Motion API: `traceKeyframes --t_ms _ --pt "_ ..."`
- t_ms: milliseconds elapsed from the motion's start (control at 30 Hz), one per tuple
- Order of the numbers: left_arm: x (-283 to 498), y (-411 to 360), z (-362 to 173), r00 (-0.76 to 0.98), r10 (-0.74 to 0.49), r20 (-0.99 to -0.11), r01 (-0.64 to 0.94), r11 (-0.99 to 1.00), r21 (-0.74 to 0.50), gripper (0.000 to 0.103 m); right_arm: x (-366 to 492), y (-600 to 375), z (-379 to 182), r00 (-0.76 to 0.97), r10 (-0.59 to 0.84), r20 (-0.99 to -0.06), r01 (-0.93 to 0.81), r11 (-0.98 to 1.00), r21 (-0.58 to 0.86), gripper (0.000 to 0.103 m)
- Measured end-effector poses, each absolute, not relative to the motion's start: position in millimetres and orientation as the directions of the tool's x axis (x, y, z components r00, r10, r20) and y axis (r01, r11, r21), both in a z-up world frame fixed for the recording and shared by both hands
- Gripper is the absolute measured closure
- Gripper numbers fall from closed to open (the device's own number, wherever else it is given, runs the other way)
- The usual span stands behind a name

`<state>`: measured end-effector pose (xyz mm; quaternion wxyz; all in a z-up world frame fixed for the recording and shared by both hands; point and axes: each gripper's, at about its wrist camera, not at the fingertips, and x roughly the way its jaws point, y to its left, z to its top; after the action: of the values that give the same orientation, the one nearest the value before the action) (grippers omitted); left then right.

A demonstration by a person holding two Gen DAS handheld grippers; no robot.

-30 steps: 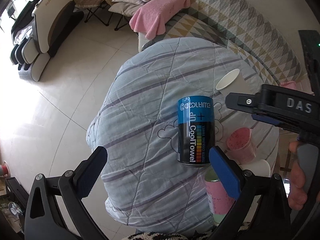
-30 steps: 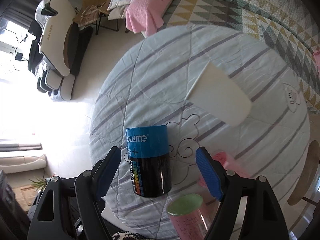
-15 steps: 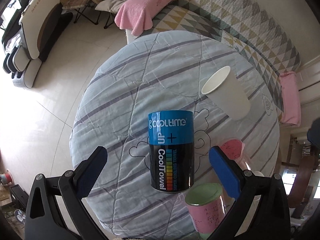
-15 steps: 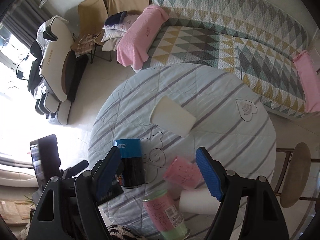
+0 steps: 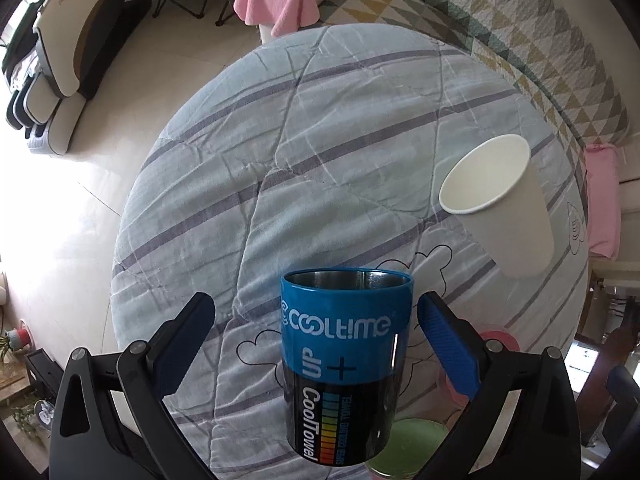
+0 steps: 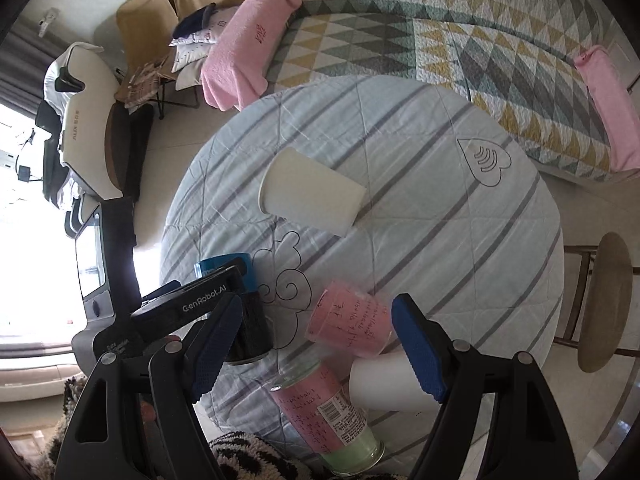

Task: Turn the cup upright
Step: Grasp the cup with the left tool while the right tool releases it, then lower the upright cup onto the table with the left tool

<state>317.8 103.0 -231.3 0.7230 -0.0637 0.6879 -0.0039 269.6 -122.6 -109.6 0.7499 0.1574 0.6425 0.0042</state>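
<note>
Between the wide-open, empty left tongs (image 5: 316, 336), low in the frame, lying mouth-away: blue cup (image 5: 346, 364), nearer them than the gaping, empty right tongs (image 6: 316, 344).

The blue-and-black cup (image 5: 346, 364) has a glossy printed skin over a shiny steel lining, the white cup (image 5: 500, 200) is matt paper, the table (image 5: 320, 140) wears wrinkled quilted cloth, and the left gripper (image 5: 316, 344) carries ribbed blue pads on matt black plastic.
</note>
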Motion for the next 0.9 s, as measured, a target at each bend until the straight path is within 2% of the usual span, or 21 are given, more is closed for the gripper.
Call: traceKeyframes --t_ms 133,233,533,900 --pt "319 107 -241 0.033 -0.214 -0.976 -0.085 0.973 -0.216 0.024 270 -125 -114 0.165 0.213 -0.963 0.208 0.947 0.245 0.024" --pt "319 102 -234 0.048 -0.206 -0.977 -0.052 0.977 -0.208 0.033 271 -126 -113 0.17 0.216 -0.961 0.209 0.946 0.25 0.024" --pt "312 114 -186 0.169 -0.208 -0.963 -0.019 0.977 -0.215 0.034 268 -126 -110 0.176 0.236 -0.956 0.201 0.942 0.269 0.024" --pt "288 113 -154 0.253 -0.203 -0.946 0.004 0.978 -0.208 0.035 257 -121 -99 0.203 0.247 -0.948 0.171 0.944 0.283 0.024"
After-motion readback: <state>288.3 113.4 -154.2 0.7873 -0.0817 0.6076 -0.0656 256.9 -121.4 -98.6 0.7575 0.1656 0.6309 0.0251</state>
